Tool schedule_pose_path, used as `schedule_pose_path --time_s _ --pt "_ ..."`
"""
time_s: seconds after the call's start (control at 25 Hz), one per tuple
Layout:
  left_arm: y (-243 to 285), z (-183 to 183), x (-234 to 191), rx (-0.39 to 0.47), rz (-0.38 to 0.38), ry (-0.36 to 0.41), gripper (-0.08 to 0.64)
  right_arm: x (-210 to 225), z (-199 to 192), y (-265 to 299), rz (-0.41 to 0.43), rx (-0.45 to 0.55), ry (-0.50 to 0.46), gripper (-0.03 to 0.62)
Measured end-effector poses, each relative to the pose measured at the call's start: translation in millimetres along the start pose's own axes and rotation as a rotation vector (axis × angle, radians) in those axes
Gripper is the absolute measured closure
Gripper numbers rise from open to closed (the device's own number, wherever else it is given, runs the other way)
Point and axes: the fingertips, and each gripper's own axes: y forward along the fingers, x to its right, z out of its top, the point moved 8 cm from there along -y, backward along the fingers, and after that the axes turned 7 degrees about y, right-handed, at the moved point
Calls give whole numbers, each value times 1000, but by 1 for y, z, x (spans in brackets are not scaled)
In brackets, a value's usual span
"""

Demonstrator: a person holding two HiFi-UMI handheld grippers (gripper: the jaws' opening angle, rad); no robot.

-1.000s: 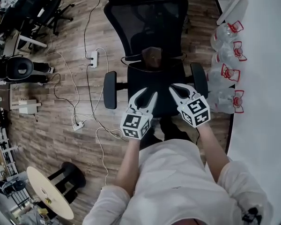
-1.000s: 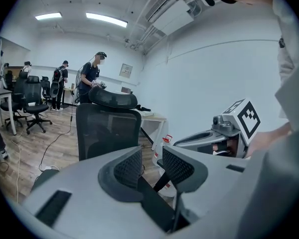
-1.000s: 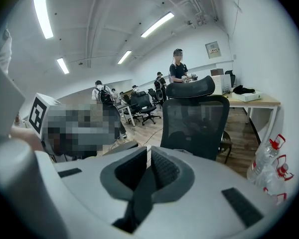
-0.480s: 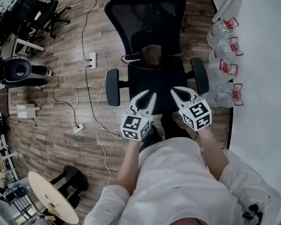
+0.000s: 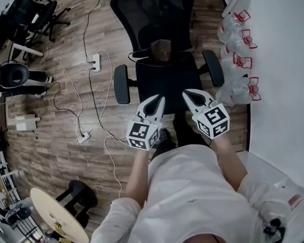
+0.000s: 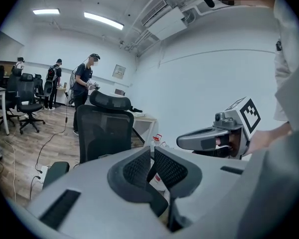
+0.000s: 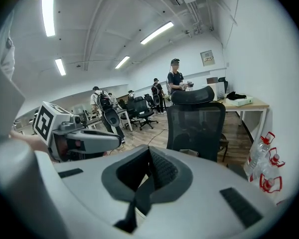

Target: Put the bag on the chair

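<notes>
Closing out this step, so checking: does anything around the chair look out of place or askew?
Nothing stands out. The brown bag sits on the chair seat, against the backrest. A white power strip lies on the wooden floor left of the chair, clear of it.

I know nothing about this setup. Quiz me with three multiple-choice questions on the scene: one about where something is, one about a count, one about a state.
1. Where is the brown bag?
A. On the floor
B. On the chair seat, by the backrest
C. In a gripper

2. How many red-capped bottles stand along the wall?
A. Two
B. Four
C. Seven

3. How are the jaws of the right hand-held gripper?
A. Wide apart
B. Closed on the bag
C. Together, with nothing between them

Key: B, the head view shows it on the seat; B, four red caps show; C, its own view shows the pads meeting on nothing.
</notes>
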Motion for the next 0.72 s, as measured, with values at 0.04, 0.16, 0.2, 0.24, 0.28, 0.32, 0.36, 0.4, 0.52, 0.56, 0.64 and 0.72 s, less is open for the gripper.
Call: schedule_pose_path --time_s 0.04,0.16,0.2,0.24,0.28,0.32,0.36,0.4,0.52,0.56,0.64,0.72 --pt "-5 0 3 5 -4 2 534 -4 -1 -4 -2 7 0 586" --pt "-19 -1 12 23 -12 7 537 -15 -5 -17 -12 32 9 588" --pt "-24 -1 15 30 -14 7 537 -19 -6 -21 -17 40 12 588" --pt "-30 -1 17 36 -16 8 537 -23 -7 -26 -22 49 15 588" --pt "-35 0 19 41 -18 10 538 -28 -8 -30 -27 58 17 588" --pt "-40 0 21 44 -22 12 541 -34 -9 -35 -32 68 19 588" --pt "-45 0 23 46 -26 15 545 -39 -10 -40 -36 78 21 588" --pt "-50 0 25 47 -31 20 545 -44 -11 -44 -39 89 23 588" --pt "-60 1 31 55 -46 39 548 -56 -17 -56 -43 117 22 588" --pt "-64 1 33 57 -50 44 548 -61 -19 -60 -40 127 22 588" --pt "-72 2 35 61 -55 52 549 -70 -22 -66 -34 146 25 588" --pt "-79 2 36 63 -59 58 551 -78 -23 -71 -32 160 26 588"
